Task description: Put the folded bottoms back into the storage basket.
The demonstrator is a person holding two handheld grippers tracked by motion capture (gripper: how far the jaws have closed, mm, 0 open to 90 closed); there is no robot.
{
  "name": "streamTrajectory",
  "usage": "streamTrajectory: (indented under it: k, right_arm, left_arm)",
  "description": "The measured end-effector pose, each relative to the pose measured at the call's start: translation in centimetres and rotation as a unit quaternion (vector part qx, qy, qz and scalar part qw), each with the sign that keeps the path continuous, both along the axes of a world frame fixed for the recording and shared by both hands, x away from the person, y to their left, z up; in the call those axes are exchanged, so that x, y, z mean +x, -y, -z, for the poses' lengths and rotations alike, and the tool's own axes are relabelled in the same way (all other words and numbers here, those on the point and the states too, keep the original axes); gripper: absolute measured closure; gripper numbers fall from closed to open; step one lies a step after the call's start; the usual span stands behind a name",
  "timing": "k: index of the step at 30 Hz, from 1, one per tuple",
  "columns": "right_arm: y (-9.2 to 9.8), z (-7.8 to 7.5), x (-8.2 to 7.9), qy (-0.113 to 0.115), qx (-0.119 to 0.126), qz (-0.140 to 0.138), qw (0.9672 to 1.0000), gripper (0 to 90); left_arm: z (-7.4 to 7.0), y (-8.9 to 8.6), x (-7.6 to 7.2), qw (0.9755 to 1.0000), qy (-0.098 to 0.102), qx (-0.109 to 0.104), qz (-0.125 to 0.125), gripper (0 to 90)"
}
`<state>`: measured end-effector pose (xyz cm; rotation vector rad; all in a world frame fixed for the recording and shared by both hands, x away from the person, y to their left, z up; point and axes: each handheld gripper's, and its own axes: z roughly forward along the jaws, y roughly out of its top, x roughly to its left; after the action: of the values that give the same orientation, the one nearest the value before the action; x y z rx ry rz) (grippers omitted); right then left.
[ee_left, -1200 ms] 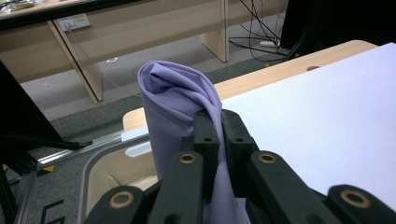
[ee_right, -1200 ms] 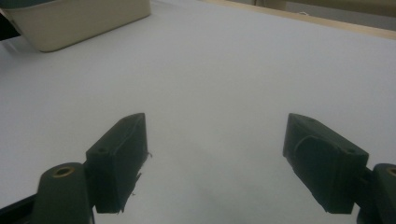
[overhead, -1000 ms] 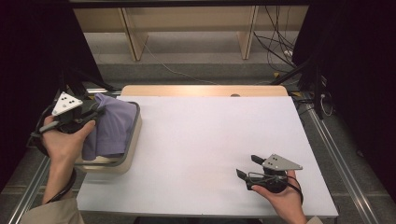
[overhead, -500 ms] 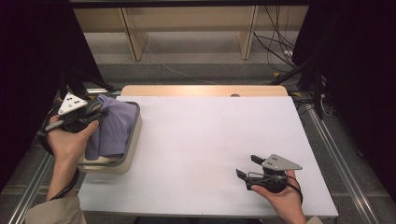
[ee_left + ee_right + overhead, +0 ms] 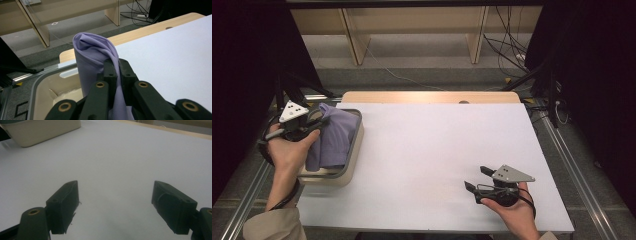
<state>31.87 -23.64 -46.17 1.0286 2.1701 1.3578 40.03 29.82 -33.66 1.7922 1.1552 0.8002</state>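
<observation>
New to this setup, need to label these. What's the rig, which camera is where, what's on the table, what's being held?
There is no robot arm: a person holds a two-jaw tool in each hand. The high view looks down on the white table from above the person's side. The other two pictures come from cameras riding on each tool, looking along its black jaws.

On the table's left edge stands a cream bin with a purple cloth in it. The left hand-held gripper is shut on a fold of that cloth, which stands up above the bin in the left gripper view. The right hand-held gripper rests low over bare table at the near right, jaws wide apart with nothing between them.
</observation>
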Motion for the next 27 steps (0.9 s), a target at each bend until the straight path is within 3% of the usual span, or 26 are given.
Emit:
streamTrajectory:
  k: [27]
  right_arm:
    - [0.0, 0.1, 0.0, -0.002, -0.001, 0.0, 1.0, 22.8]
  left_arm:
    - [1.4, -1.3, 1.2, 0.9992, -0.009, 0.024, -0.031, 84.4]
